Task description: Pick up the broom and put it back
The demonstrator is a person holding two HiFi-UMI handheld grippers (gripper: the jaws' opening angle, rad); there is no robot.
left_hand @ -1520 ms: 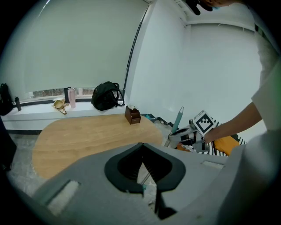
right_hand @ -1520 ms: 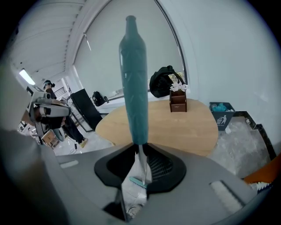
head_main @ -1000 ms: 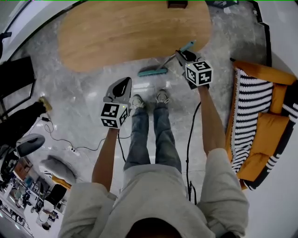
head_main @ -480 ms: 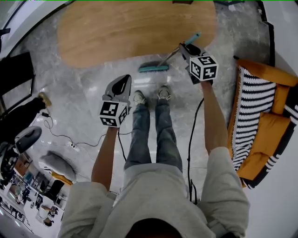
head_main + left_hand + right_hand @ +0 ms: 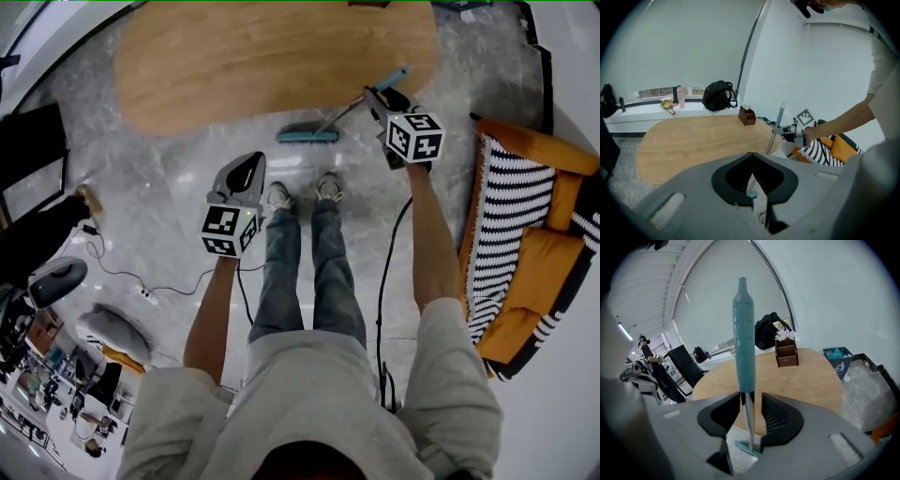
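Office lounge: oval table, orange sofa.

broom: teal head and grip, silver shaft | table: light wood grain | floor: grey marble, pale veining | sofa: orange (throw black-white striped) | jeans: blue | backpack: black

hidden: broom shaft partly behind right tool | cut off: sofa, right edge
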